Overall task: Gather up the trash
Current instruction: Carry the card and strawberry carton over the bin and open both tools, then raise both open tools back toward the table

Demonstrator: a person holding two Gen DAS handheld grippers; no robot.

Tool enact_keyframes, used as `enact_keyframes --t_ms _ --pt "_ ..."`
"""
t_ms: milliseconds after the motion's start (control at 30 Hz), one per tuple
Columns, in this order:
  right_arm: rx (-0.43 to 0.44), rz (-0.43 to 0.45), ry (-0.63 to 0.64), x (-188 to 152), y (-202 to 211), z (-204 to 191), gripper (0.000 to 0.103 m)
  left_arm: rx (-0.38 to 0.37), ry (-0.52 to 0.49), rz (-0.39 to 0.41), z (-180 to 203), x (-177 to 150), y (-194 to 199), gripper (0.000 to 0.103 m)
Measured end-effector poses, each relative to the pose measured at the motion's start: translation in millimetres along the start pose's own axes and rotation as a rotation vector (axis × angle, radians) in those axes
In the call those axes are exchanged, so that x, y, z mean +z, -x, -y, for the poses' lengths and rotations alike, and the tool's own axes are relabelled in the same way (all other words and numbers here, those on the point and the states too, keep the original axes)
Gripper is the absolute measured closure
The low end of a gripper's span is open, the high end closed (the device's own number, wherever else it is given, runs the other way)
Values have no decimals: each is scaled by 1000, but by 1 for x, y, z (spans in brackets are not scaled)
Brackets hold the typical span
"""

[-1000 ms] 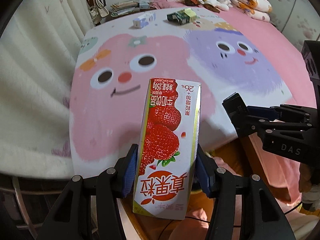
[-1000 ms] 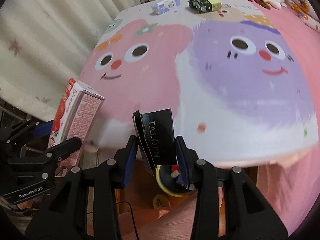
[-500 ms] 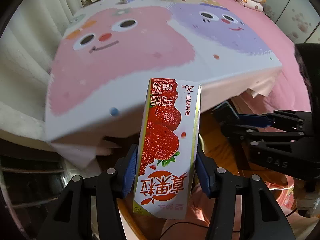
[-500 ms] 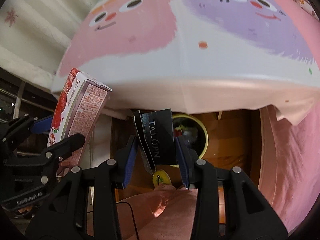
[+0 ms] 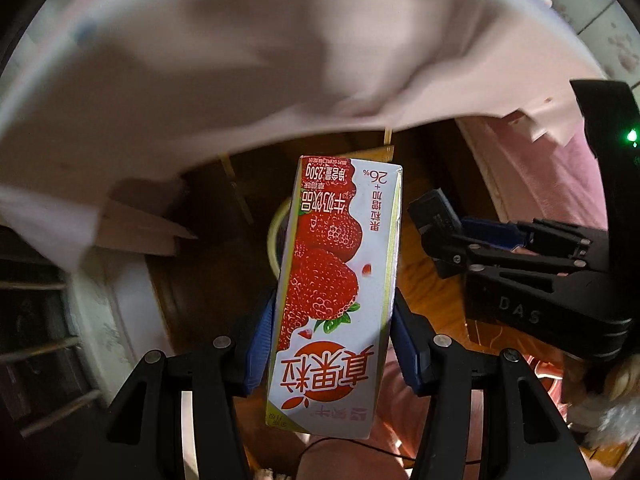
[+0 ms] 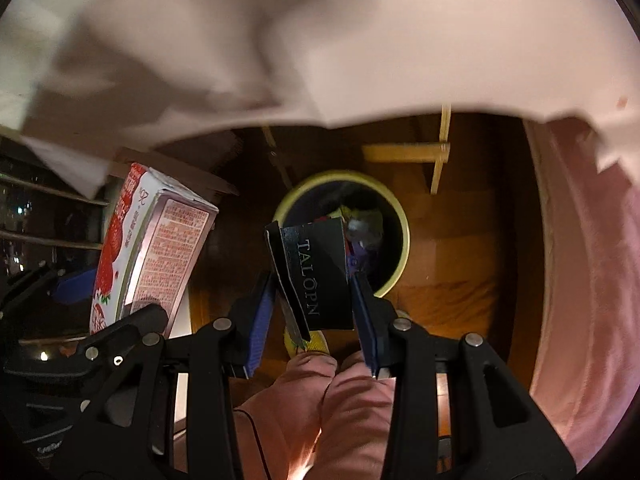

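Wooden floor under the bed's edge
A brown wooden plank floor (image 6: 460,248) carries a round yellow-rimmed trash bin (image 6: 400,216), dark inside, with rubbish in it.

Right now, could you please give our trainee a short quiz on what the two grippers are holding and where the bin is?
1. True or false: the left gripper is empty.
2. What word is printed on the black box in the right gripper?
3. The yellow-rimmed bin is: A) on the bed, B) on the wooden floor, C) out of view.

Key: 1 false, it clamps the strawberry milk carton; 2 TALOPN; 3 B.
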State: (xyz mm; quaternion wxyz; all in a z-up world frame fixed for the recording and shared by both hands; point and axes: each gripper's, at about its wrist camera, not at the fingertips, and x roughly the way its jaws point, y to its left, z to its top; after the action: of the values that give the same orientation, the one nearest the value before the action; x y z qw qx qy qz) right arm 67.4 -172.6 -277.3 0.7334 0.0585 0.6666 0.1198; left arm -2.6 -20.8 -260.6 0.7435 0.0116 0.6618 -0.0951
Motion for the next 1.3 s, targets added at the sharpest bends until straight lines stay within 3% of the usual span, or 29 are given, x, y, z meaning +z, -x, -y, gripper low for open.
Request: enact_keyframes --t_ms 300,567,667,733,767,1000,1300 --pt "3 -11 -110 -12 -94 46 66 -8 -27 -54 15 10 -119 49" --pt "27 0 -194 -4 -156 84 62 5 -37 -60 17 32 -186 48" --pt "35 -2 -211 -4 -172 92 57 12 -19 -74 9 37 -204 41" --pt "31 0 -224 -3 -177 96 50 17 -9 -88 4 39 -217 24" --pt "32 2 -230 -3 -179 97 46 18 -4 -89 0 39 -220 16" --pt "44 9 -253 -3 -181 101 41 53 5 -58 -10 37 -213 16" --pt "17 3 -245 -1 -144 91 40 81 93 -15 -25 39 -160 16"
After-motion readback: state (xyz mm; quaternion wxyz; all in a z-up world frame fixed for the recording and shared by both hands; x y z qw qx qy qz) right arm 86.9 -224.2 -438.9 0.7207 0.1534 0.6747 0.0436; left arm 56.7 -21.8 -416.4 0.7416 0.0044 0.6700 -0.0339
